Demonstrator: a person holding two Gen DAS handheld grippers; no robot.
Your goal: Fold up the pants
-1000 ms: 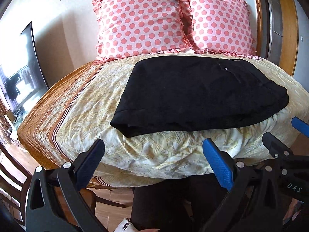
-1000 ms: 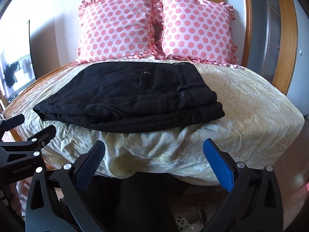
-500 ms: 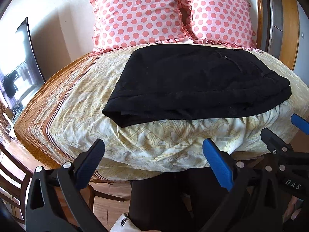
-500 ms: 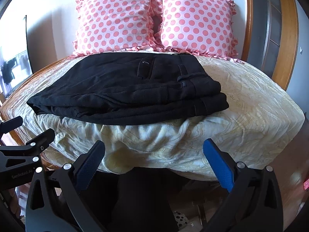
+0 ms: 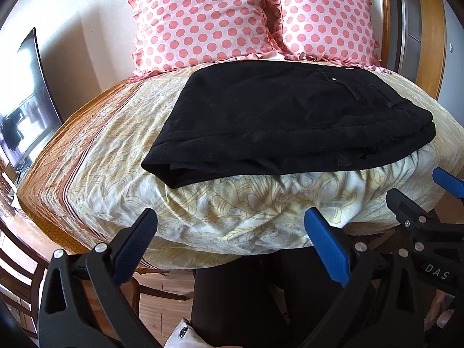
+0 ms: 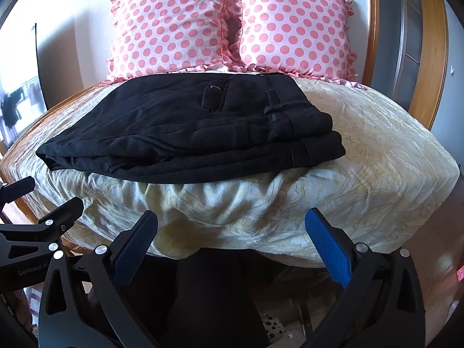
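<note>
Since a second ago the left wrist view has drawn lower and back from the bed; the left tongs hang spread wide, holding and touching nothing, clear of the black pants that lie in a folded stack near the bed's foot edge, before the polka-dot pillows. From the right wrist view the right tongs are likewise spread and empty, the pants look fully folded, though hidden layers may be uneven, so folding seems finished and next comes only withdrawing.

The black pants lay folded into a flat stacked rectangle on the bed, near its front edge, waistband rightward.
</note>
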